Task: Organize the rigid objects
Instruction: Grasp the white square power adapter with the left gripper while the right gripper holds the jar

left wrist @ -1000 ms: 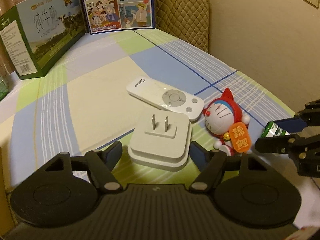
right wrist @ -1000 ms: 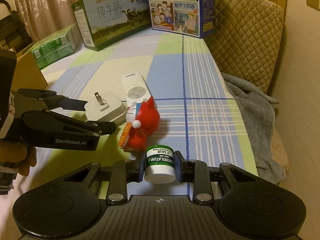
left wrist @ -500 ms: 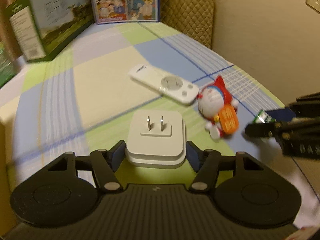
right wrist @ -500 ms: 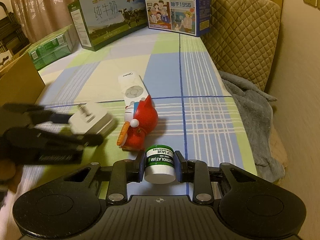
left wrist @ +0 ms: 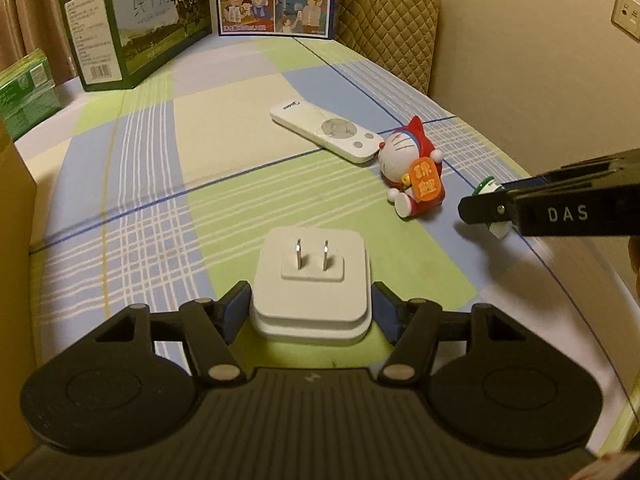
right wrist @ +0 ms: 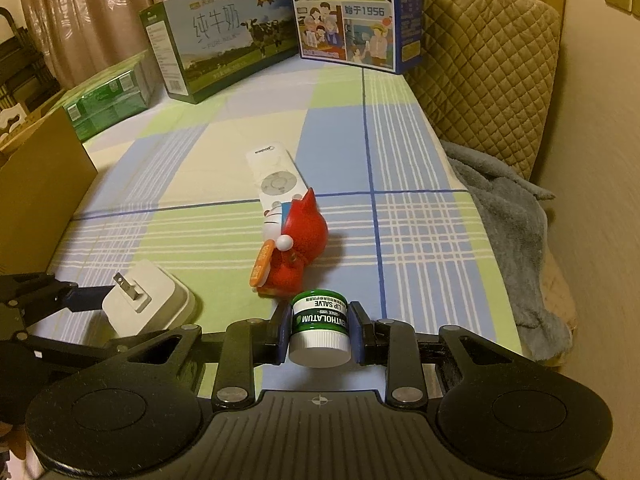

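Observation:
My left gripper (left wrist: pixel 310 301) is shut on a white plug adapter (left wrist: pixel 312 280), prongs up, held just above the checked bedsheet (left wrist: pixel 132 208). In the right wrist view the adapter (right wrist: pixel 148 300) and the left gripper (right wrist: pixel 86 300) sit at the lower left. My right gripper (right wrist: pixel 319 322) is shut on a small green-labelled lip salve jar (right wrist: pixel 319 328). A red and blue cat toy (right wrist: pixel 296 248) lies just beyond the jar, against a white remote (right wrist: pixel 274 176). The left wrist view shows the remote (left wrist: pixel 324 132), the toy (left wrist: pixel 412 172) and the right gripper (left wrist: pixel 480 206) at the right.
Two milk cartons (right wrist: pixel 224 36) (right wrist: pixel 356 12) stand at the far end of the bed. A green shrink-wrapped pack (right wrist: pixel 108 104) and a cardboard box (right wrist: pixel 36 192) line the left side. A quilted cushion (right wrist: pixel 480 72) and a grey blanket (right wrist: pixel 508 240) lie along the right.
The left jaws closed onto the plug adapter and carried it away from the remote and toy, toward the near left of the bed. The right gripper with the jar stayed put.

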Demonstrator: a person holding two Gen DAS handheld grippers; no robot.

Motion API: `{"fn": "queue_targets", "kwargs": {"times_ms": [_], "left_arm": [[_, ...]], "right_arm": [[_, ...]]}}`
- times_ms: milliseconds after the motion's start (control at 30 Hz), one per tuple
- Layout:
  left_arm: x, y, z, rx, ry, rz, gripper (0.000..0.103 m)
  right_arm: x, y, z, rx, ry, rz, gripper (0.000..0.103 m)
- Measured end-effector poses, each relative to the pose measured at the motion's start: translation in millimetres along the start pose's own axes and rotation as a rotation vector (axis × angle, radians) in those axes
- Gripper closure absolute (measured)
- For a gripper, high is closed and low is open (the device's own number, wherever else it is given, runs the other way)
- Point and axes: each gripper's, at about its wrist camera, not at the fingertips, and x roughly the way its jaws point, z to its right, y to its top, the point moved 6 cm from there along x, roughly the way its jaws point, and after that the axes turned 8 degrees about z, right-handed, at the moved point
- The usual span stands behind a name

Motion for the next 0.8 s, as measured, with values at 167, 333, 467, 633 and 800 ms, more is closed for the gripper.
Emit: {"fn": "queue_targets", "kwargs": {"times_ms": [167, 333, 467, 633, 800], "left_arm": [[9, 5, 0, 0.02, -0.01, -0.006, 0.042], [12, 5, -1, 0.012, -0.015, -0.024, 0.043], [6, 1, -1, 0.003, -0.001, -0.033, 0.043], [-6, -1, 2, -0.009, 0.005, -0.038, 0.043], [-32, 6, 7, -0.017, -0.002, -0.011, 0.043]], "right_arm": [[0, 0, 1, 0.005, 0.0, 0.002, 0.076], [-1, 0, 2, 0.008, 0.0, 0.005, 0.077], [-2, 1, 2, 0.008, 0.002, 0.009, 0.077], [-13, 4, -4, 0.016, 0.012, 0.03, 0.077], [-27, 10, -13, 0.026, 0.008, 0.059, 0.077]]}}
